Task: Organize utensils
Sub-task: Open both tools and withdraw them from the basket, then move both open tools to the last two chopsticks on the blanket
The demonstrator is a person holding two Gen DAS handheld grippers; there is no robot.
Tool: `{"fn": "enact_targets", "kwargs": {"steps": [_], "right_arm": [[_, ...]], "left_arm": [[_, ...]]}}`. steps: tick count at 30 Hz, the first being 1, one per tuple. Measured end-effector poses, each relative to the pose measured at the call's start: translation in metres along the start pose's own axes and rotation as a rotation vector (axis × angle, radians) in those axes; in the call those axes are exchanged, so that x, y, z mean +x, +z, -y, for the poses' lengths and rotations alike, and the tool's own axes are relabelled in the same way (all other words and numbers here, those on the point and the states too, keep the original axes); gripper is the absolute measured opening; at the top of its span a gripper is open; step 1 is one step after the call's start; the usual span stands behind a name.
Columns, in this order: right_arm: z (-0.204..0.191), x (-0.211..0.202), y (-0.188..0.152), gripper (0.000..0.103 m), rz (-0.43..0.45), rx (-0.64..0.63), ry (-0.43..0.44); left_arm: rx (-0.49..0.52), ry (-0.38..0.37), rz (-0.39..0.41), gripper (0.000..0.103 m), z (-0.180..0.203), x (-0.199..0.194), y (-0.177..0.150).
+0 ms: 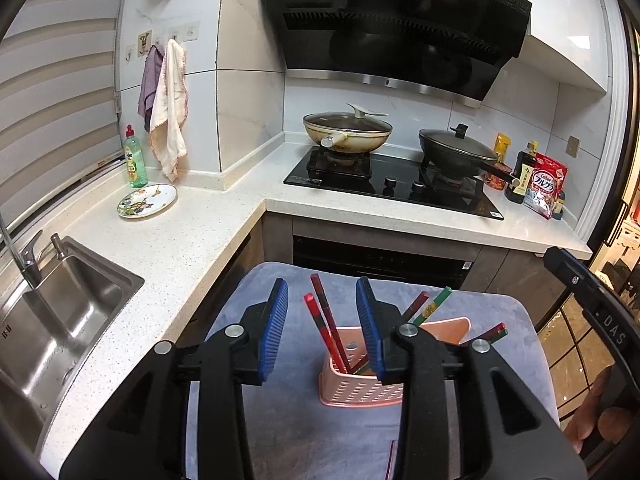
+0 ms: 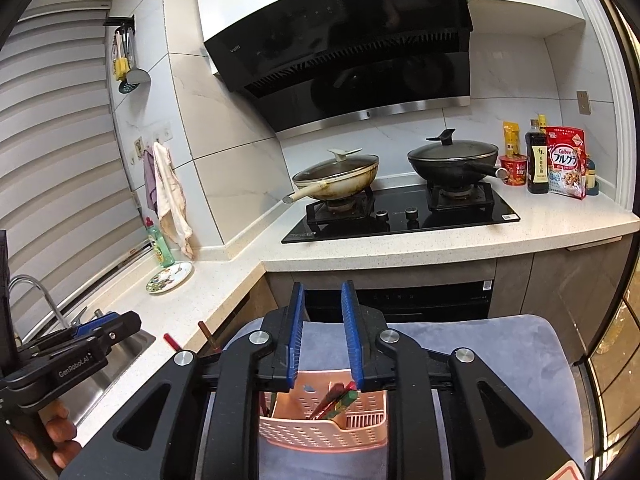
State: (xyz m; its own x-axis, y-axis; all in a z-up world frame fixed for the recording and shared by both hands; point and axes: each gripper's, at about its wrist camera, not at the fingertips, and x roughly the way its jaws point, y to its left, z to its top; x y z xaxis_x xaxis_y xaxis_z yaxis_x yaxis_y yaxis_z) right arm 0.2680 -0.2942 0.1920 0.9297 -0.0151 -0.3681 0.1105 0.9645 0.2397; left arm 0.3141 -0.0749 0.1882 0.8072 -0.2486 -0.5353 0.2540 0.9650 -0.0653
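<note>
1. Left wrist view: the left gripper [image 1: 322,330] hangs over a pink utensil basket [image 1: 360,390] on a grey-blue cloth [image 1: 304,432]; its blue pads stand apart with nothing pressed between them; two red chopsticks [image 1: 326,326] stand in the basket's left part and lean up through the gap, touching neither pad as far as I can tell.
2. Right wrist view: the right gripper [image 2: 322,336] hovers above the same basket [image 2: 324,432]; its jaws are parted a little and empty; more chopsticks [image 2: 334,398] lie slanted inside, left of a slotted divider.
3. Judged step: sticks appear dropped in, so both grippers should lift straight up before swinging aside; a sideways pull risks catching a leaning stick and tipping the light basket.
4. One stick [image 1: 391,460] lies on the cloth at the near edge; probably the next pick.
5. Room: open cloth lies to the right of the basket; the counter [image 1: 168,248] edge and sink [image 1: 76,300] lie to the left; the stove [image 2: 400,216] is far and well apart.
</note>
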Motion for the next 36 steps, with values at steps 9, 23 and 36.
{"fn": "enact_targets", "kwargs": {"steps": [9, 23, 36], "right_arm": [[-0.010, -0.026, -0.009, 0.020, -0.002, -0.024, 0.018], [-0.022, -0.077, -0.086, 0.020, -0.107, -0.085, 0.000], [-0.019, -0.116, -0.189, 0.020, -0.268, -0.064, 0.003]], "left_arm": [[0.010, 0.022, 0.008, 0.034, -0.001, -0.021, -0.012], [0.029, 0.035, -0.063, 0.034, -0.013, -0.047, -0.082], [0.000, 0.030, -0.177, 0.034, -0.022, -0.061, -0.172]]}}
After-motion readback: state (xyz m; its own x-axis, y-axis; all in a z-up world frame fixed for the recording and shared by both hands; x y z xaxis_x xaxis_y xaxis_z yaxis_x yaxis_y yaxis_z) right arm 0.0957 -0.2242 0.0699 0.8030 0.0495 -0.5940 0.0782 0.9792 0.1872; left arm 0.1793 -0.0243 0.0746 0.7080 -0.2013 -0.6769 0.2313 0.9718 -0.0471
